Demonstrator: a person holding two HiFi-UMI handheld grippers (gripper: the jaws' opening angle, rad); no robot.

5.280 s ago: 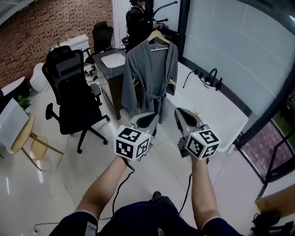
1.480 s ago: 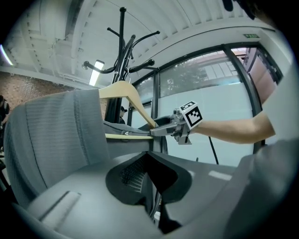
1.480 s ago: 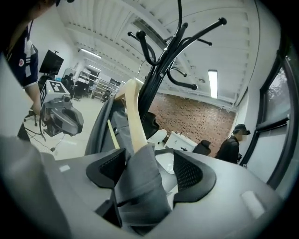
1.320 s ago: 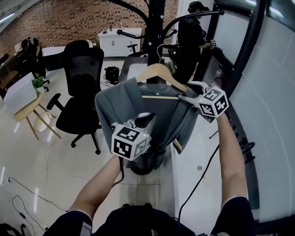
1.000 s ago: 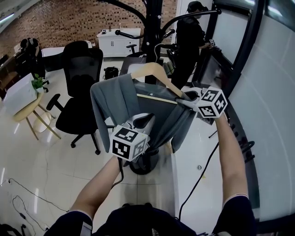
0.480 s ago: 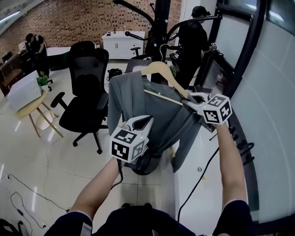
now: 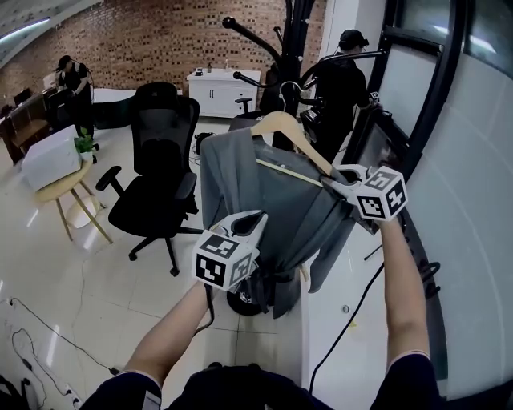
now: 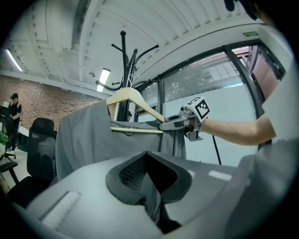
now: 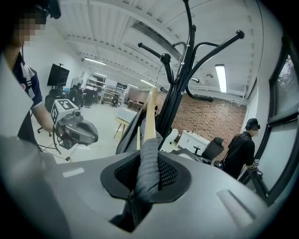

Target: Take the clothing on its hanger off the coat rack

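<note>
Clamping the hanger's right end, the right tool is pinching the wood and the robe's shoulder together. Its jaws have just been closing and are sitting only a little apart, with the cloth-wrapped tip filling the gap. The left tool is pointing level at the robe's front with its jaws meeting at the tips. A grey strip is showing in the hollow between them, possibly a pinched fold, possibly just cloth beyond.

The hanger is riding up by the rack's arms. The robe is hanging from it between the two tools, just in front of the rack. Judging by that, the lift-off is the step under way. The next move is calling for the hanger's top to be carried clear of those arms and the whole load drawn back toward the person. The right clamp is needing to hold firm, since it alone is bearing the weight at one end.

The right gripper view is showing the grip itself, which the head view is catching only small and from the side. The left gripper view is giving the hanger's side profile, bar and all, against the rack's top. Only the head view is showing the robe's full drop, the chair to its left and a person standing behind the rack.
</note>
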